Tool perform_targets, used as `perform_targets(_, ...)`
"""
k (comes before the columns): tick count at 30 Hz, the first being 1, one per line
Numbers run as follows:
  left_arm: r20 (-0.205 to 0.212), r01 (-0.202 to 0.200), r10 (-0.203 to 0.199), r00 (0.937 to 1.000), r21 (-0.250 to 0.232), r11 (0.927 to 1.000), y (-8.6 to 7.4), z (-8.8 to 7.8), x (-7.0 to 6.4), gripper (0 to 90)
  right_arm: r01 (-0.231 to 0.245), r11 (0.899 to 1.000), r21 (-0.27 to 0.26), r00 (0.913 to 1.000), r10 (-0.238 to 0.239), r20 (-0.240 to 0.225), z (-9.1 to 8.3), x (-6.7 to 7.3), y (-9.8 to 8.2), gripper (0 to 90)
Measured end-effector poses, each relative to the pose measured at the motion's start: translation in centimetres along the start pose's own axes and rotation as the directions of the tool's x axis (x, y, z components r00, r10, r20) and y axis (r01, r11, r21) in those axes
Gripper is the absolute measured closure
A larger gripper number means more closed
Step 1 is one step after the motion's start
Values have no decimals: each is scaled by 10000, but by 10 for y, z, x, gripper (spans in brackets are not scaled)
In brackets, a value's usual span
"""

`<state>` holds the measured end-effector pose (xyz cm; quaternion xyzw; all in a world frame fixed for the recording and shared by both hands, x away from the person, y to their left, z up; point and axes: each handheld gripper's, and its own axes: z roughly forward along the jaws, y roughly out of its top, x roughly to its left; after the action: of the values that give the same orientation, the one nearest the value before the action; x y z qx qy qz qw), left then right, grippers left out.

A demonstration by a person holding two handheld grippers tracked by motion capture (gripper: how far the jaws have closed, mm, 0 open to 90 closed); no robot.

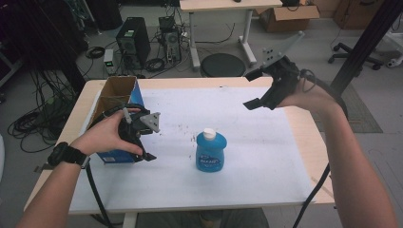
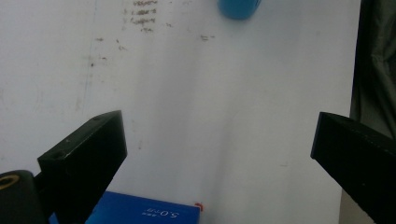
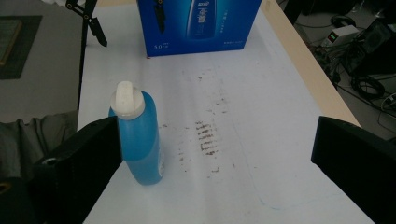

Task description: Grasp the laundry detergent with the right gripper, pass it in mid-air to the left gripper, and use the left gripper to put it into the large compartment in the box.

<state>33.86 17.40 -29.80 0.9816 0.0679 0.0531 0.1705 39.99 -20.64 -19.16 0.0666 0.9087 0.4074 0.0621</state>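
On the table (image 1: 304, 137), a white sheet (image 1: 266, 156) covers most of the wooden top. Near the middle of that sheet stands a blue bottle (image 1: 211, 151) with a white cap, upright and untouched. At the left edge of the table sits an open blue carton (image 1: 115, 97), its brown flaps raised; its printed blue side shows at the far end of the sheet in the right gripper view.

Left gripper (image 1: 148, 142): held in the person's left hand (image 1: 105, 135) just in front of the carton, low over the sheet. In the left gripper view its jaws stand wide apart with only bare sheet between them; it is released and holds nothing. A corner of the carton (image 2: 149, 213) shows at the bottom of that view.

Right gripper (image 1: 253, 89): raised above the far right part of the sheet in the right hand (image 1: 309, 97), well apart from the bottle. Its jaws are likewise spread and empty. In the right gripper view the bottle (image 3: 136, 135) stands beside one jaw. Dark scuff marks (image 3: 205, 137) stain the sheet between bottle and carton.
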Motion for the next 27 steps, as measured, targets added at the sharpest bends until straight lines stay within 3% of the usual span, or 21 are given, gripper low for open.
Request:
perform_targets(9,10,24,-24,10000,-52,10000,0,-1,-1,41,-100,9972,-744,9999,98,-26,3,12,-26,13)
perform_targets(27,-8,-26,26,10000,-83,10000,1,-2,-3,41,-411,9894,-1396,9987,365,-357,31,33,-71,10)
